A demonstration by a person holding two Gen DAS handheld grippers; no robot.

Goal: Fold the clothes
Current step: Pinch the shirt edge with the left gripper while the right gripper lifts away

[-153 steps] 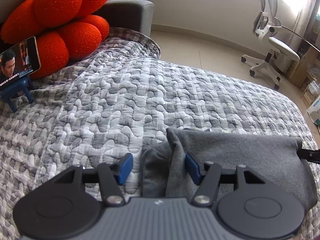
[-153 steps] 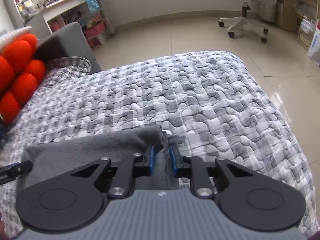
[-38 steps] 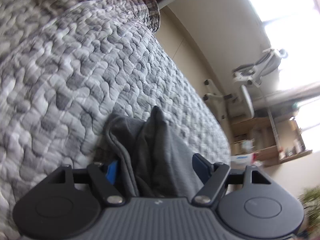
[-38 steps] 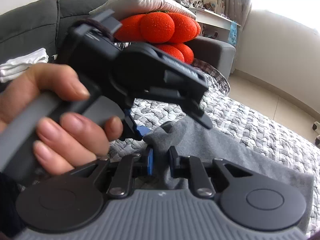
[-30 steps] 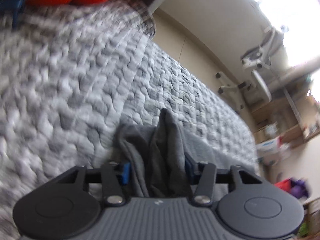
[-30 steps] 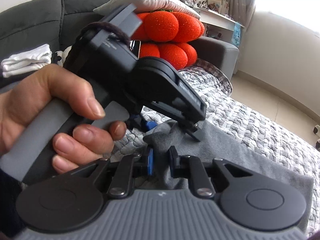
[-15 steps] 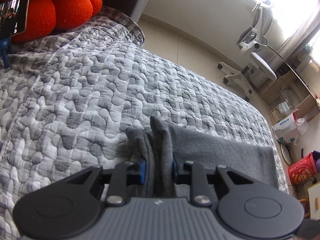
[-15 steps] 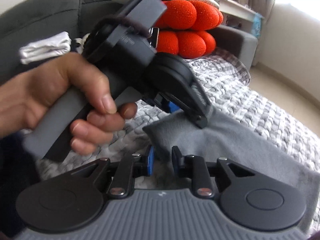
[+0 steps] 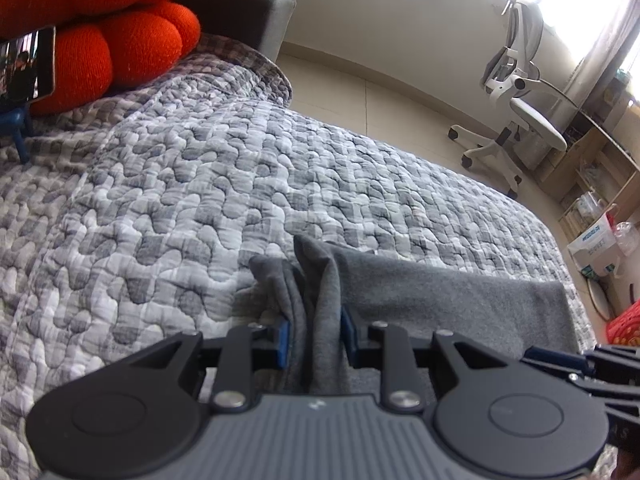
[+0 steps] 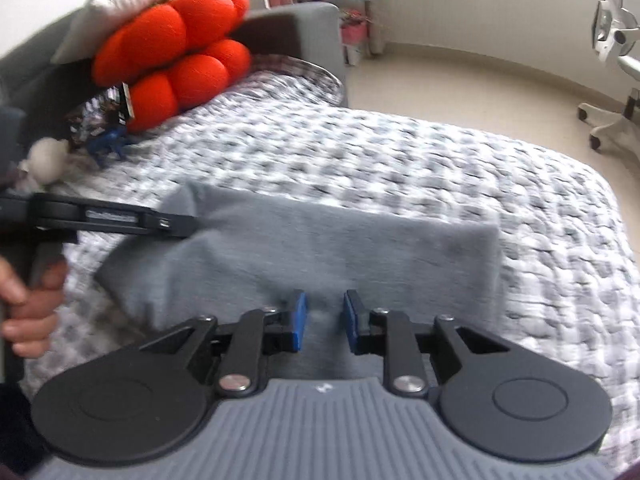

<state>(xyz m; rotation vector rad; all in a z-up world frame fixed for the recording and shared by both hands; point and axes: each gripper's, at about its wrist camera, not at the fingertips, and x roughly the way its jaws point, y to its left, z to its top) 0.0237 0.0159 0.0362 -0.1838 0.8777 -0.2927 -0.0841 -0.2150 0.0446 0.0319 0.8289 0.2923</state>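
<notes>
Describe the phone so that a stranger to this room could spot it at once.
Start at the bed's grey quilted cover and follow it to the pile of orange-red round cushions by the sofa. The phone leans against them on a small blue stand, the only thing there with a lit screen.

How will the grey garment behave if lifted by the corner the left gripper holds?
Probably floppy: the grey garment bunches into soft folds in the left gripper. It likely drapes rather than holds shape, lying limp on the quilt. It seems light.
</notes>
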